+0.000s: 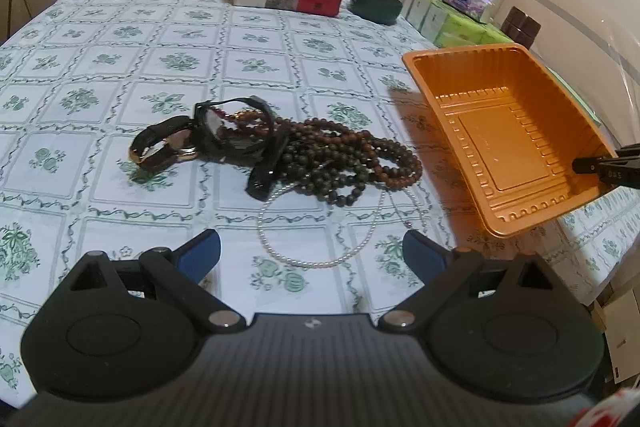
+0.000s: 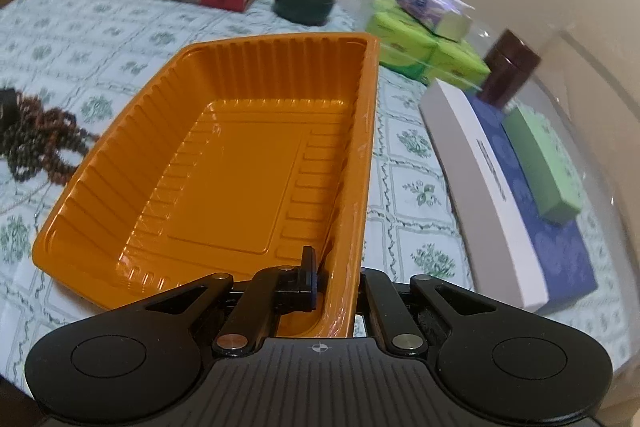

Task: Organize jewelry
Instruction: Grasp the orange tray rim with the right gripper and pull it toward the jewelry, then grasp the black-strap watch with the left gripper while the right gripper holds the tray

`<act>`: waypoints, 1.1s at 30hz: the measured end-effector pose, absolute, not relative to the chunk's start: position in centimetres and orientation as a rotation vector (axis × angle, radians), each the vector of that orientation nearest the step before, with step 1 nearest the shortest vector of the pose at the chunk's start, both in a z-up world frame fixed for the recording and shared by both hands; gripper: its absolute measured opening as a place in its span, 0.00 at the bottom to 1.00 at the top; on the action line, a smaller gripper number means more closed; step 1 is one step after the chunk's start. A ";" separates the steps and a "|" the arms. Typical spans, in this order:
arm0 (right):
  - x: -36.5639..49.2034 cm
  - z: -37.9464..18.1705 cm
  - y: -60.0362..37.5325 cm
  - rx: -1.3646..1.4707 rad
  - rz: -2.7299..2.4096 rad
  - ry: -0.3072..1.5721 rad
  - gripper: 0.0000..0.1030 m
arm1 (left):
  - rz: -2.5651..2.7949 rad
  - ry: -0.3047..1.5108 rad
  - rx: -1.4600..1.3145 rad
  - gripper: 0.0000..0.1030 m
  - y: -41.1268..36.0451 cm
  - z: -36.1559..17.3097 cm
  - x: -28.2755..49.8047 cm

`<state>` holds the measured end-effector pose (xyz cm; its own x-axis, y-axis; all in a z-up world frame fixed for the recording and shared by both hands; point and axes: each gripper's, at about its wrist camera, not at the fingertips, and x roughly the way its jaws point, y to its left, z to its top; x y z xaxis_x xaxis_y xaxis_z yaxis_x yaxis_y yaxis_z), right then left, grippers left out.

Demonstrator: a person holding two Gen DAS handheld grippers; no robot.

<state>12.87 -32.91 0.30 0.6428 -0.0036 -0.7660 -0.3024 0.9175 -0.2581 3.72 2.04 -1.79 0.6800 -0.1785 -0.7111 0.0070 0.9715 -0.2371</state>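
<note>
One orange tray (image 2: 224,155) — right gripper (image 2: 336,283) clamped on its wall; left gripper (image 1: 311,251) wide open, empty.

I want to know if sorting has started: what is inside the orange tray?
Nothing: the orange tray shows only its bare ribbed floor. The right tongs grip its near wall, hiding that small corner. The bead necklaces lie on the tablecloth.

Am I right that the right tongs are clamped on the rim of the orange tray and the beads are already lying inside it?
Not quite. The right tongs do clamp the orange tray by its rim, but the right wrist view shows it empty. The beads lie piled on the tablecloth.
</note>
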 end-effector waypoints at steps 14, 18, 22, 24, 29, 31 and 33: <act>15.0 1.4 -30.2 -0.664 0.229 0.968 0.05 | -0.100 0.833 -0.169 0.92 3.6 -2.6 4.9; 14.9 1.4 -30.2 -0.692 0.223 0.961 0.05 | -0.109 0.831 -0.152 0.91 3.5 -2.7 4.9; 14.8 1.4 -30.4 -0.693 0.211 0.962 0.05 | -0.106 0.832 -0.144 0.89 3.8 -2.9 5.2; 14.6 1.3 -30.2 -0.693 0.207 0.962 0.05 | -0.102 0.830 -0.135 0.87 4.0 -2.9 5.4; 14.5 1.4 -30.1 -0.694 0.202 0.962 0.05 | -0.089 0.810 -0.094 0.85 4.6 -2.8 6.0; 14.4 1.4 -30.0 -0.696 0.201 0.961 0.05 | -0.076 0.802 -0.080 0.83 5.1 -2.8 6.2; 14.4 1.4 -30.0 -0.695 0.200 0.961 0.05 | -0.052 0.784 -0.059 0.82 6.0 -2.8 6.4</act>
<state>14.43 -29.96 1.38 0.5737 -0.1404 -0.8070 -0.4507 0.7686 -0.4541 6.44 6.00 -2.76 0.7071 -0.0685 -0.7038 0.0248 0.9971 -0.0721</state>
